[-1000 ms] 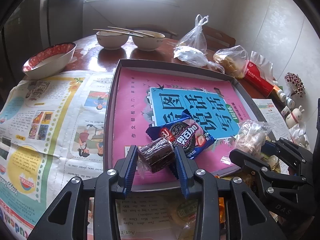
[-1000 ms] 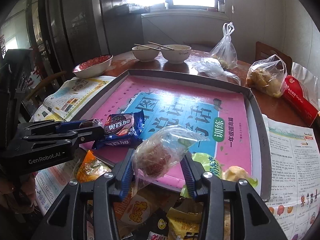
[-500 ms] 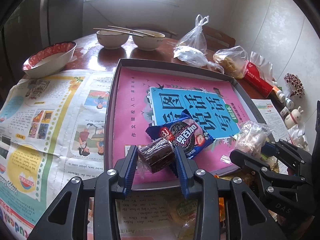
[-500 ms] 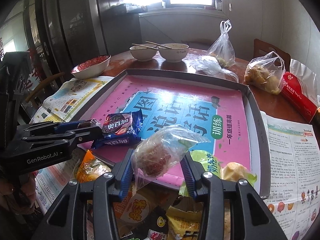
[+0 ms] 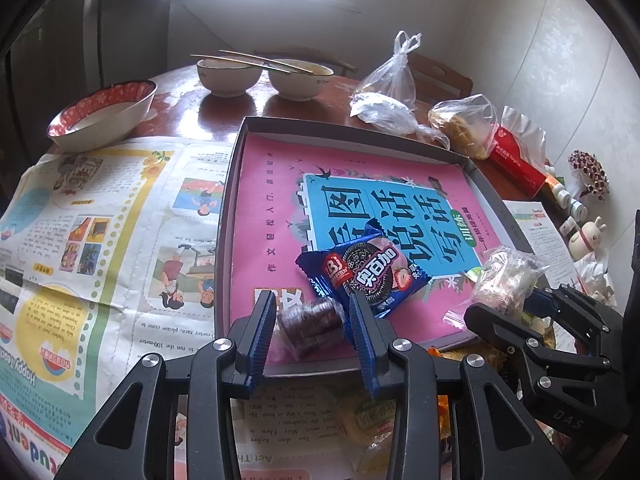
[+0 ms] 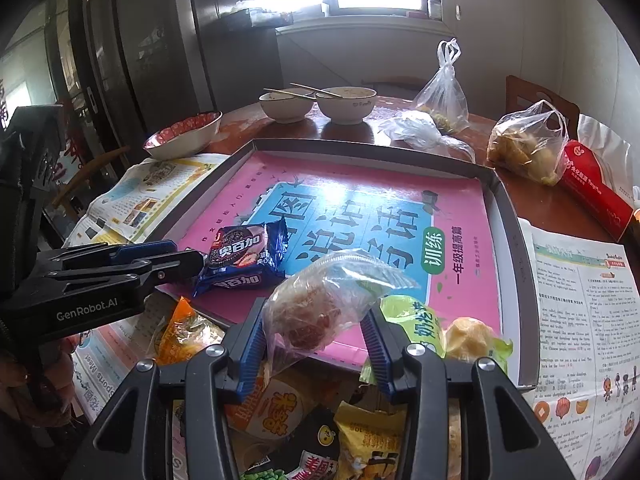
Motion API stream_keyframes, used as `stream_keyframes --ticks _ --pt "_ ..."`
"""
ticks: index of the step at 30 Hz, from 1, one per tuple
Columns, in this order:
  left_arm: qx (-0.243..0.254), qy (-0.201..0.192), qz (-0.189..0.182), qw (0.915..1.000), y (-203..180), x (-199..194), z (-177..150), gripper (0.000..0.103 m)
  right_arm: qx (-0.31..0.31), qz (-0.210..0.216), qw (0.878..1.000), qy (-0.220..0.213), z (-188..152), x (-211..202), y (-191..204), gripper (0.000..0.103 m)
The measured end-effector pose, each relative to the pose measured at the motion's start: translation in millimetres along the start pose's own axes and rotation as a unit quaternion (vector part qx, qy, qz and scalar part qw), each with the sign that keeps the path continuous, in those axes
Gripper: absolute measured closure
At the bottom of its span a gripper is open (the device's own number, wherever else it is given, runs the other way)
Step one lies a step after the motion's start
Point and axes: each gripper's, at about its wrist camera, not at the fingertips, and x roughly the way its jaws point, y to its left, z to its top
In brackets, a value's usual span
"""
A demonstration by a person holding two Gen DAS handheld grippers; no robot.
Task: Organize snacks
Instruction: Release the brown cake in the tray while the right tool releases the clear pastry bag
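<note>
A grey tray [image 5: 224,216] lined with a pink and blue book cover lies on the table. A blue cookie pack [image 5: 362,270] lies in its near part, also in the right wrist view [image 6: 244,254]. My left gripper [image 5: 312,326] has spread wider, and the dark wrapped cake [image 5: 310,326] now sits loose between its fingers on the tray's near edge. My right gripper [image 6: 314,334] is shut on a clear bag of reddish snack [image 6: 316,312], held over the tray's near edge. It shows in the left wrist view [image 5: 506,280].
A heap of snack packs [image 6: 280,408] lies in front of the tray. Newspaper [image 5: 100,240] covers the table to the left. Three bowls [image 5: 228,76] with chopsticks, plastic bags [image 5: 384,108] and a red box [image 5: 520,164] stand beyond the tray.
My left gripper has opened and dropped a little; the dark cake now rests loose on the tray's near edge. My right gripper still holds the clear bag, barely moved.
</note>
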Motion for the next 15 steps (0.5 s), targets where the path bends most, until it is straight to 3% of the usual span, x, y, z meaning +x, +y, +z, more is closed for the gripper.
stream_keyframes --ticks 15 --pt "-0.001 -0.001 -0.002 1.0 -1.3 -6.1 -2.9 0.059 0.006 -0.005 1.0 -0.009 -0.7 -6.2 -2.6 0.051"
